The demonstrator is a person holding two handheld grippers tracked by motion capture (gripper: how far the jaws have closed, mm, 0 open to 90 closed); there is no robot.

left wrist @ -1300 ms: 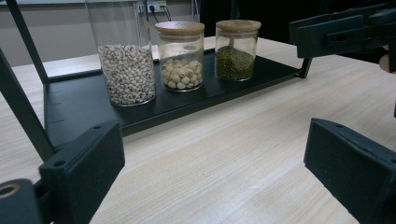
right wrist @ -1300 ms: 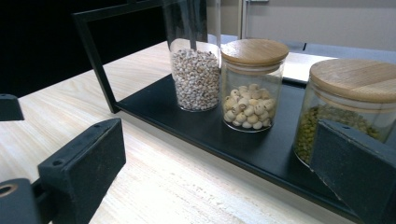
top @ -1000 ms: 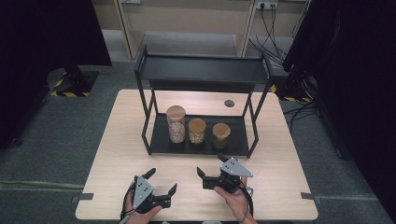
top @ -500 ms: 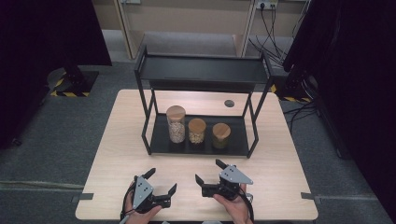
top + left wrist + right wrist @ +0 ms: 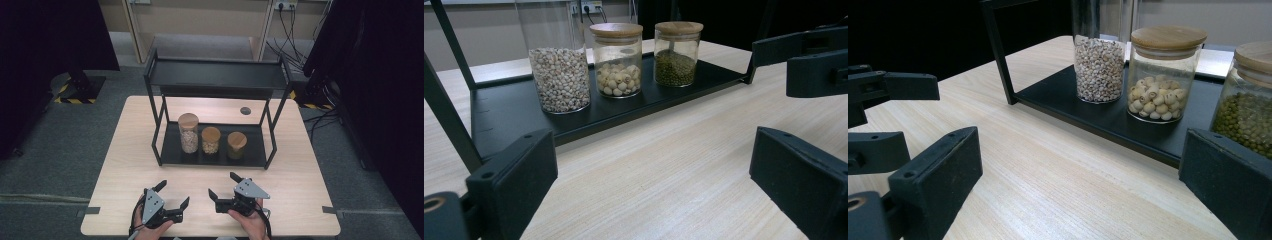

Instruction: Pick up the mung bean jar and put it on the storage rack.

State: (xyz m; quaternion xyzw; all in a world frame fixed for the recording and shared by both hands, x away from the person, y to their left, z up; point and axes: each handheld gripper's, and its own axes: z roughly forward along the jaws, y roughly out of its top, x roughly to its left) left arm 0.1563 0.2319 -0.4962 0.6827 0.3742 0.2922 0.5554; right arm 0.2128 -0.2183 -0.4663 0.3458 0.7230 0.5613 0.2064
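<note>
High view: a two-tier black rack point(image 5: 215, 75) stands on a wooden table point(image 5: 310, 185), and its lower shelf carries three glass jars with wooden lids, side by side and just apart. From the person's left they are a tall jar point(image 5: 188, 132) of pale grains, a mid jar point(image 5: 210, 140) of larger cream seeds, and a short jar point(image 5: 236, 145) of green beans. The left gripper point(image 5: 175, 196) and right gripper point(image 5: 227, 186) sit at the near table edge, well apart from the rack, each with jaws spread wide and nothing between them. Left gripper view: the same jars appear past the spread jaws, tall jar point(image 5: 559, 75), mid jar point(image 5: 616, 62), short jar point(image 5: 676, 55). Right gripper view: the three jars again stand in a row. The jars are probably rigid, smooth and breakable, and fairly heavy for their size when filled; the tall one is likely the heaviest and most apt to tip. A firm hold across the glass body below the lid looks safest, since a lid might lift off. No label, brand or writing can be read on any jar.
</note>
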